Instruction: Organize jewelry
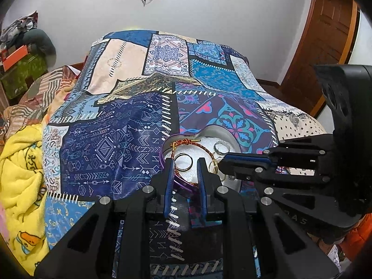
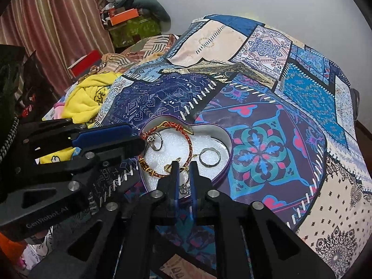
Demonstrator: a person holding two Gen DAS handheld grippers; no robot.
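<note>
A purple heart-shaped tin (image 2: 226, 162) with white foam lining sits on the patchwork cloth; it also shows in the left wrist view (image 1: 230, 137). In it lie a red-gold braided bracelet (image 2: 188, 144), a silver ring (image 2: 209, 157), a second ring (image 2: 157, 141) and small gold pieces. My left gripper (image 1: 185, 162) is partly open, its fingers straddling the tin's near rim (image 1: 183, 182). My right gripper (image 2: 183, 165) hovers over the tin's near side, jaws narrowly apart around a small gold and silver piece (image 2: 184, 187); whether it grips is unclear.
The cloth (image 2: 255, 151) covers a raised surface. A yellow blanket (image 1: 21, 162) lies at the left. Boxes and clothes (image 2: 130, 18) are piled by the wall, near a curtain (image 2: 58, 23). A wooden door (image 1: 325, 34) stands at the right.
</note>
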